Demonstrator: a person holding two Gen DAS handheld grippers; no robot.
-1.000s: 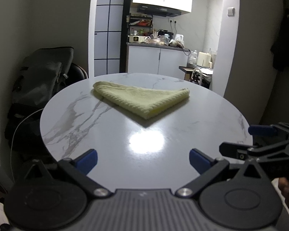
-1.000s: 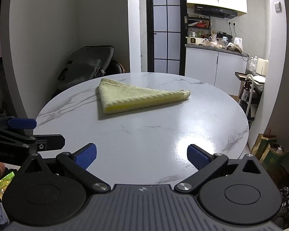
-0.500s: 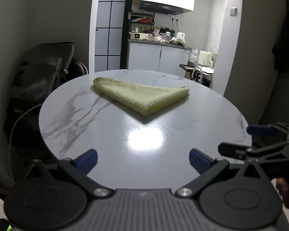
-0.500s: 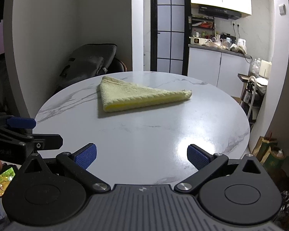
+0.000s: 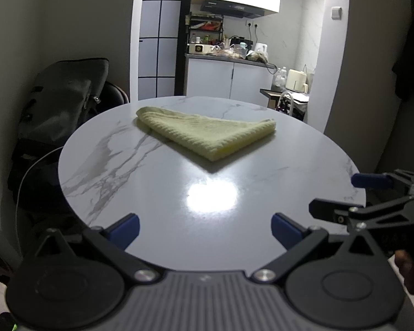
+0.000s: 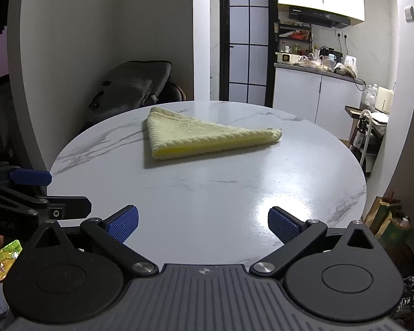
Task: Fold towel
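Observation:
A pale yellow towel [image 5: 207, 132] lies folded into a flat triangle on the far half of the round white marble table [image 5: 157, 207]; it also shows in the right wrist view [image 6: 204, 135]. My left gripper [image 5: 205, 230] is open and empty over the table's near edge, well short of the towel. My right gripper [image 6: 202, 224] is open and empty too, also at the near edge. The right gripper shows from the side in the left wrist view [image 5: 372, 193], and the left gripper in the right wrist view [image 6: 38, 190].
A dark bag [image 5: 63, 93] rests on a chair behind the table at the left. A kitchen counter [image 5: 229, 58] with clutter stands beyond a doorway. Paper bags [image 6: 386, 218] stand on the floor at the right.
Both grippers have drawn back and lifted slightly from the table, so the towel appears a little farther off. The towel has not moved. Both stay open.

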